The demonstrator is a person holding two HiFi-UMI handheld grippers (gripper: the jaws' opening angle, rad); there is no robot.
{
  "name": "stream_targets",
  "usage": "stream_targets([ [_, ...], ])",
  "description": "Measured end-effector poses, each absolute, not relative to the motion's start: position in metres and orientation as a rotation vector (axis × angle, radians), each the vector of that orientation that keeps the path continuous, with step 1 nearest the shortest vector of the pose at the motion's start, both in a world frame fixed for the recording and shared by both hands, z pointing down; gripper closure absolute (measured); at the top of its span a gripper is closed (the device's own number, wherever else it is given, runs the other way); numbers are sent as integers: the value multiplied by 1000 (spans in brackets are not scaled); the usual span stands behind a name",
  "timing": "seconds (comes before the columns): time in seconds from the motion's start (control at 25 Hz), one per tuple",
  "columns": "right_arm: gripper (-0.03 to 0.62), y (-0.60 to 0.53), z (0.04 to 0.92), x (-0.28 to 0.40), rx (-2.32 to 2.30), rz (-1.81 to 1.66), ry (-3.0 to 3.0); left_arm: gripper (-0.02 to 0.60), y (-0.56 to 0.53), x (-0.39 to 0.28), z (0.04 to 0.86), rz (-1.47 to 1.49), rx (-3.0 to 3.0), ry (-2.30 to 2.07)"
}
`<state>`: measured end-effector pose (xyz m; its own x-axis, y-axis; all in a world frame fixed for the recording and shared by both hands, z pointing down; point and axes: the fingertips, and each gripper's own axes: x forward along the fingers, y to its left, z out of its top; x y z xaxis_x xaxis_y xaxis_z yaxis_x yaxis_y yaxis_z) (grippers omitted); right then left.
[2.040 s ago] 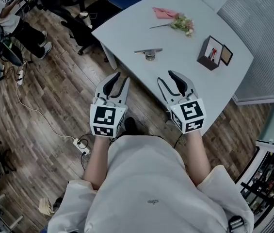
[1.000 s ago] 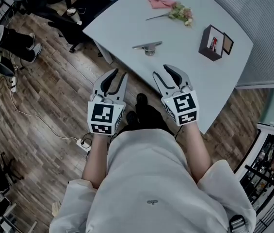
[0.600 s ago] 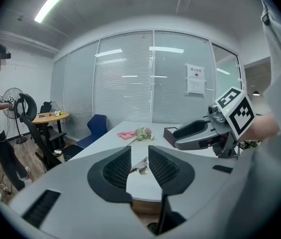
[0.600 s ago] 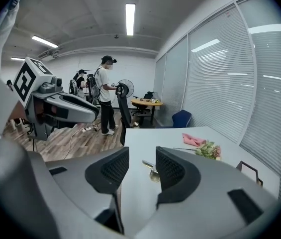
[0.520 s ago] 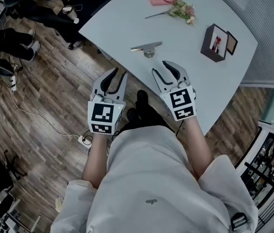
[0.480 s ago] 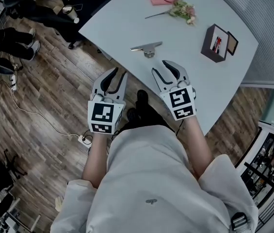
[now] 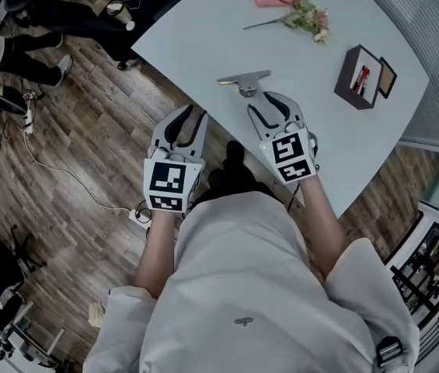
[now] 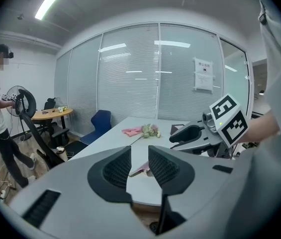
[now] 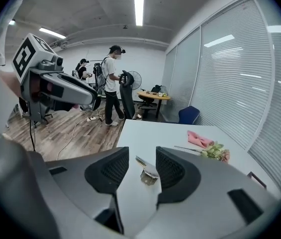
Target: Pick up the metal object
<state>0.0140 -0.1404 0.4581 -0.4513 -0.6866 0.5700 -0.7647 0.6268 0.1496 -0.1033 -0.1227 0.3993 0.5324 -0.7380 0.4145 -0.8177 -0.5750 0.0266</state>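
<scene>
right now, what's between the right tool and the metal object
Only bare tabletop, seen in the right gripper view. The right tool, its jaws just opened wider with nothing between them, is short of the metal object.

No wording can be read anywhere in this office scene. A white notice point(image 8: 203, 75) hangs on the glass partition, at about one o'clock in the left gripper view, its print too small to make out. The left-hand marker cube point(image 7: 171, 185) and the right-hand marker cube point(image 7: 291, 154) carry only black-and-white square patterns. A small emblem point(image 7: 240, 322) on the person's shirt is illegible.
</scene>
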Motion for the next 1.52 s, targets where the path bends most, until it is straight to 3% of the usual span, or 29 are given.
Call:
stream_targets([
  [1.52,418,-191,571,29,801,46,-2160,468,-171,-76,431,568,2440,-1397],
])
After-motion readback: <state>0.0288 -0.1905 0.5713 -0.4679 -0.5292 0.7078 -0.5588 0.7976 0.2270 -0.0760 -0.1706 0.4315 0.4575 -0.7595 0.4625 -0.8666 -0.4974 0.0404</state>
